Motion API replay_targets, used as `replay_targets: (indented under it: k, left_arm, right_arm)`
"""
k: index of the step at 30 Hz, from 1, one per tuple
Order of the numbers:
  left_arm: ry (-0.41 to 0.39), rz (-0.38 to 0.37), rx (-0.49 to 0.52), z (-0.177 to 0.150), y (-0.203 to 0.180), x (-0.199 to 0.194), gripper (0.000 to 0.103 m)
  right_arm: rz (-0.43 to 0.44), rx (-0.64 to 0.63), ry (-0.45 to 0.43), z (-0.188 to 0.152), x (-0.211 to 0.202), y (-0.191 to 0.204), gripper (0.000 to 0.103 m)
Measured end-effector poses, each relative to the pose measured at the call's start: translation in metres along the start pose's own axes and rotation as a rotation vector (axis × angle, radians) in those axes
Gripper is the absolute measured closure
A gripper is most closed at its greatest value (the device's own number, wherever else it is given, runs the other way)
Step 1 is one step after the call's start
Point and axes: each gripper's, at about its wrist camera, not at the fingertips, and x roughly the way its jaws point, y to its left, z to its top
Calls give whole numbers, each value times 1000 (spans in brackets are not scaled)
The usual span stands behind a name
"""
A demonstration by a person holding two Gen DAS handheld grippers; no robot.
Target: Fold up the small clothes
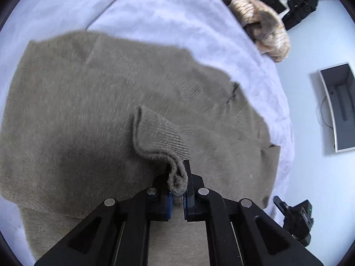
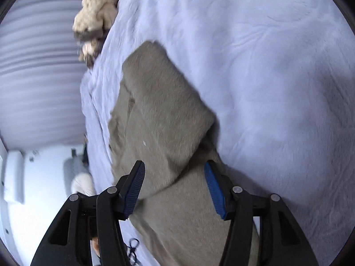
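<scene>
Bed (image 1: 168,13): covered by a pale lavender plush blanket that fills most of both views; its edge curves down the right side of the left wrist view and the left side of the right wrist view.
Floor (image 1: 310,115): pale, seen past the bed's edge.
Taupe sweater (image 1: 77,110): a soft knit garment spread flat on the blanket, with ribbed trim; in the right wrist view (image 2: 159,102) it runs up the middle as a long folded shape with a layer lapped over near the bottom.
Cream fuzzy garment (image 1: 264,28): bunched at the bed's edge beyond the sweater, apart from it; it also shows at the top left of the right wrist view (image 2: 97,11).
Black garment (image 1: 292,2): crumpled just past the cream one, with a white cord across it.
Tray (image 1: 341,106): grey with a white rim, on the floor well apart from the bed.
Sweater cuff (image 1: 164,139): a ribbed end lifted off the flat cloth and curled over, its tip going down between the fingers.
Left claw (image 1: 178,196): pinched tight on the sweater cuff, blue pads pressing the knit from both sides.
Right claw (image 2: 175,190): standing fairly wide above the sweater's lower part, blue pads (image 2: 214,190) apart and gripping nothing, cloth showing in the gap between them.
</scene>
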Motion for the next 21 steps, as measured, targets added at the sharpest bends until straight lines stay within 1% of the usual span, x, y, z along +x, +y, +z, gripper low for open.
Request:
replay_targets:
  k: [3,4,5,6,8,9,10,11,12,13,14,15,16,17,18,19,20,21]
  left_arm:
    - [-71,-26,26,4,-5,-30,96]
    - [-87,-30,30,4,-4,-38,96]
    - [-95,-26,33,4,-2,-44,96]
    - [-98,-16,39,4,1,-46,96]
    - [-71,25,45,1,11,-42,96]
    - [-53,40,47,0,15,-37,96]
    - [-31,65,51,-2,20,-29,96]
    - [-6,97,57,-6,24,-18,96]
    - [15,111,57,-9,28,-11,96]
    - [27,126,53,-16,32,-3,96]
    - [16,131,52,-19,33,-2,96]
    - [3,130,50,-20,33,-3,96]
    - [-2,128,43,-20,32,-4,96]
    - [-2,128,41,-19,32,-4,96]
    - [0,130,42,-18,32,-3,96]
    - [1,135,49,-17,31,-3,96]
    - [3,141,57,-17,30,-2,96]
    - [3,148,64,-16,28,0,96]
  right_arm:
    - [57,39,-29,12,-1,-4,44]
    - [77,43,-31,13,3,0,50]
    - [92,25,-32,14,7,7,87]
    - [86,-15,-32,17,5,17,97]
    - [57,-100,-31,21,-1,35,97]
    - [29,-128,-25,22,0,38,97]
    - [-22,-155,-19,23,3,39,97]
    - [-101,-189,-12,24,6,38,97]
    - [-201,-229,-4,24,9,35,96]
    - [-277,-260,25,24,14,31,97]
    - [-279,-266,59,22,17,28,98]
    - [-269,-273,89,21,17,29,92]
    - [-271,-298,112,18,13,33,89]
    - [-271,-346,110,15,6,42,80]
    - [-257,-393,95,13,-2,50,74]
    - [-241,-436,79,13,-8,58,61]
    - [-243,-466,60,16,-11,66,47]
    - [-251,-481,44,20,-14,70,43]
